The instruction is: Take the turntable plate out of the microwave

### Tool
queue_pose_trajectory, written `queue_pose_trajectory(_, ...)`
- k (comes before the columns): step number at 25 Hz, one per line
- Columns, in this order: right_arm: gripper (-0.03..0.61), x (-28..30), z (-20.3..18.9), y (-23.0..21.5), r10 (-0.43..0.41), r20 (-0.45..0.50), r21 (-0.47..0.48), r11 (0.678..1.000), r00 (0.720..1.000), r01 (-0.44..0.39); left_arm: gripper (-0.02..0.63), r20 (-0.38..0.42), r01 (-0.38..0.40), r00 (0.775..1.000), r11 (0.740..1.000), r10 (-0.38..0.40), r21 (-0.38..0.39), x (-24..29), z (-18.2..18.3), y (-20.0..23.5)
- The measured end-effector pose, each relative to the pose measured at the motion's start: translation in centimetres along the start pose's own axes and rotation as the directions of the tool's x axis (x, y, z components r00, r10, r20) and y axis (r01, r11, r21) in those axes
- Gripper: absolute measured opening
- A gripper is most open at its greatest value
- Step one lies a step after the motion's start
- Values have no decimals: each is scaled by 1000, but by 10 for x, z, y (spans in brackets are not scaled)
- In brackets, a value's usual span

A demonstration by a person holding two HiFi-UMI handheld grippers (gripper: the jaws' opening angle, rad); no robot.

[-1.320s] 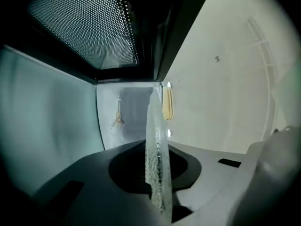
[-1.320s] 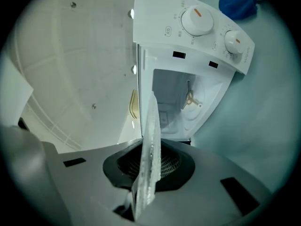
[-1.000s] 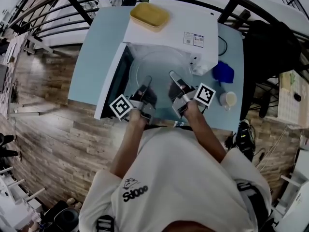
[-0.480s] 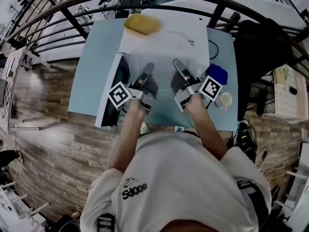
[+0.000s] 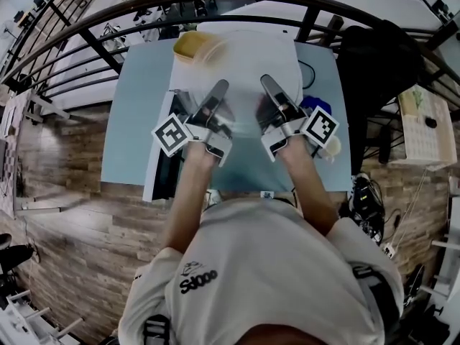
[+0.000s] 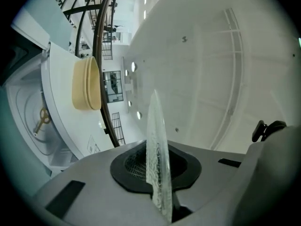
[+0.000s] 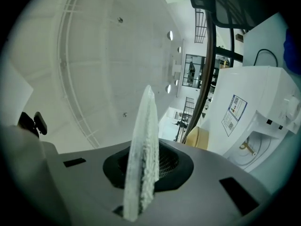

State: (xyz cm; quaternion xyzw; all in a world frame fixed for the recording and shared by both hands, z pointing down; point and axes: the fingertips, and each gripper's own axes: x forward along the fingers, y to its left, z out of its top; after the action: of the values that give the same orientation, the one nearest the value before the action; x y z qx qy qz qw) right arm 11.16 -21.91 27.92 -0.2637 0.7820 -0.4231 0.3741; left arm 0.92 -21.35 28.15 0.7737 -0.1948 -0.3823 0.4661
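The tabletop lies below your hand-held grippers, with the open microwave just ahead. The turntable plate hangs in the air, its near rim pinched by the left hand-held gripper and the right hand-held gripper. It looks like glass: heavy, stiff, slick, breakable, so keep it level. Steer clear of the yellow container beyond your left one.

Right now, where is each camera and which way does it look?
Head view: on the person's head, looking steeply down at forearms, left gripper, right gripper, glass plate.
Left gripper view: on that gripper, looking along jaws clamped on the plate's rim.
Right gripper view: on that gripper, likewise along jaws clamped on the rim.
Shared: both gripper views show the microwave and yellow container.
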Motion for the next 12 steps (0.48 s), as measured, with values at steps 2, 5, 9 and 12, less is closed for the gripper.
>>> queue_pose_trajectory(2, 21, 0, 0, 2, 6, 5, -6, 1000, 1000, -6, 39, -5, 7, 1000, 1000, -7, 5, 1, 1, -3)
queue_pose_trajectory(5, 21, 1, 0, 1, 3, 8, -4, 1000, 1000, -3, 40, -10, 2, 1000, 1000, -2, 7, 1, 2, -2)
queue_pose_trajectory(9, 21, 2, -1, -3, 0, 9, 2, 1000, 1000, 0, 40, -11, -4, 1000, 1000, 4, 2, 2, 3, 2)
queue_pose_trajectory(12, 21, 2, -1, -5, -6, 11, 5, 1000, 1000, 6, 39, -14, -8, 1000, 1000, 8, 3, 2, 3, 4)
